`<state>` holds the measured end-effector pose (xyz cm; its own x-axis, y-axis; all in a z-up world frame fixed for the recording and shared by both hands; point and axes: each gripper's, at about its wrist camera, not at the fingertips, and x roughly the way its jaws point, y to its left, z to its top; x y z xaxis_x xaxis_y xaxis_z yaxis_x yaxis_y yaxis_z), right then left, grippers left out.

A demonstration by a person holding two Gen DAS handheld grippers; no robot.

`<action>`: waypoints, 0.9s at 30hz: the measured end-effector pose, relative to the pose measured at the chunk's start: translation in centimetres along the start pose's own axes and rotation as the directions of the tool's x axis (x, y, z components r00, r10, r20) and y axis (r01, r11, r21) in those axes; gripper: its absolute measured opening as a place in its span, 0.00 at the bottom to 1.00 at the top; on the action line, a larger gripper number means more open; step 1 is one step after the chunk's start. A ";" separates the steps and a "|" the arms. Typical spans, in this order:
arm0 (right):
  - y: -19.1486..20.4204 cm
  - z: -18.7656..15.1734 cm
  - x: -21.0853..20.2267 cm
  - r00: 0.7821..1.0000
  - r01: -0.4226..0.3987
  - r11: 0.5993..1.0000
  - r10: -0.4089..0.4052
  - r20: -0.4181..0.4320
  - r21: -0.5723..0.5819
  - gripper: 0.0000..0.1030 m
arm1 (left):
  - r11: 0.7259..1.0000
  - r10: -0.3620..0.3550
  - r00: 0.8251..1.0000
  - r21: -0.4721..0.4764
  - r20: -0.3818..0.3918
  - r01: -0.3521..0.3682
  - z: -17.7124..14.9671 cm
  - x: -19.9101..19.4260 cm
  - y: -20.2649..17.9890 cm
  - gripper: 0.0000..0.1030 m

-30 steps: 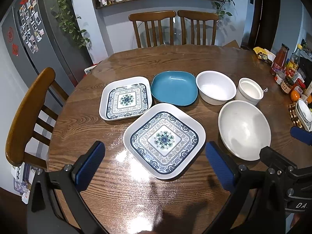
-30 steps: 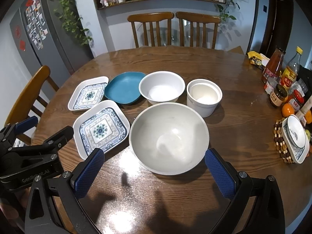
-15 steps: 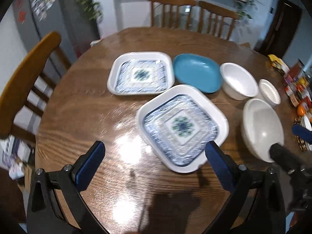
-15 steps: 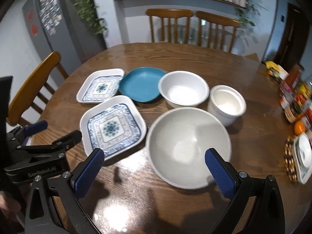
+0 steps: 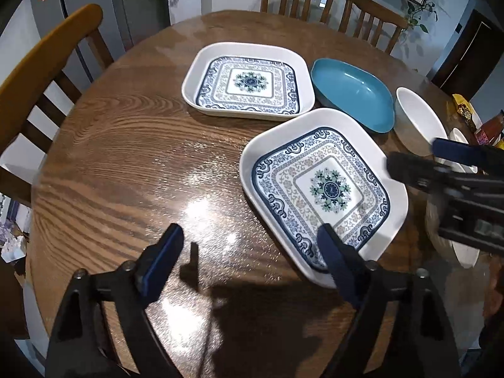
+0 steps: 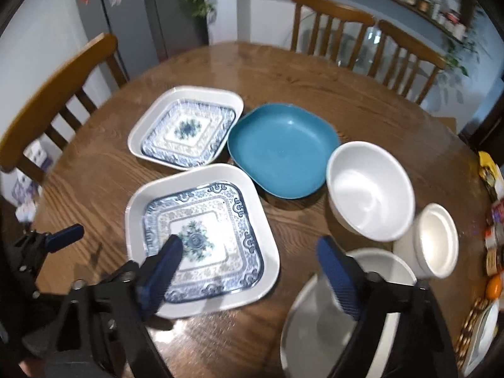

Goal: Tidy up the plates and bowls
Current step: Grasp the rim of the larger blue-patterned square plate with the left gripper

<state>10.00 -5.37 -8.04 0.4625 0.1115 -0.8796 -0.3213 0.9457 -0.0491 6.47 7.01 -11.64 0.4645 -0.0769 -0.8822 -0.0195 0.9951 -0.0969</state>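
Note:
Two square blue-patterned plates lie on the round wooden table (image 5: 110,163): a near one (image 5: 324,189) (image 6: 201,236) and a far one (image 5: 249,82) (image 6: 186,126). Beside them sit a blue dish (image 6: 283,148), a white bowl (image 6: 368,189), a small white cup (image 6: 434,239) and a large white bowl (image 6: 330,315). My left gripper (image 5: 249,239) hangs over the near plate's left front corner, jaws closing, pads touching nothing. My right gripper (image 6: 250,249) straddles that plate's right edge, also closing; one finger is over the plate's middle, the other over the large bowl's rim.
Wooden chairs (image 5: 47,63) (image 6: 334,22) ring the table. Jars, packets and an orange (image 6: 493,286) crowd the right edge. A grey fridge (image 5: 88,6) stands behind on the left. Bare wood lies left of the plates.
Both grippers have come lower and closer to the near patterned plate. The right one swung left from the large bowl to that plate. Both pairs of jaws have narrowed.

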 end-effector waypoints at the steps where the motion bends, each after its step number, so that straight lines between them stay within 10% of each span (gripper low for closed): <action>1: 0.0 0.2 0.8 1.000 0.004 1.000 -0.004 -0.017 -0.010 0.75 | 1.000 0.001 1.000 0.001 -0.007 -0.001 0.1 0.4 -0.1 0.71; 14: 0.1 1.3 5.7 0.989 0.003 0.996 -0.016 -0.144 -0.087 0.38 | 0.998 -0.057 0.997 0.015 -0.044 0.057 0.8 2.1 -0.7 0.20; 20: -0.5 1.1 5.6 0.991 0.015 0.997 -0.025 -0.133 -0.074 0.15 | 1.000 -0.020 0.999 0.009 -0.026 0.020 0.7 2.3 -0.4 0.16; 27: 1.2 0.0 4.5 0.986 -0.101 0.993 0.092 -0.140 -0.055 0.11 | 0.999 0.013 1.000 -0.041 -0.004 -0.013 -0.7 0.1 2.1 0.14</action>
<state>11.69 -3.70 -12.05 0.3107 0.1545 -0.9379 -0.4112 0.9115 0.0140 5.87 9.09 -12.28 0.4611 -0.0642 -0.8850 -0.0619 0.9926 -0.1043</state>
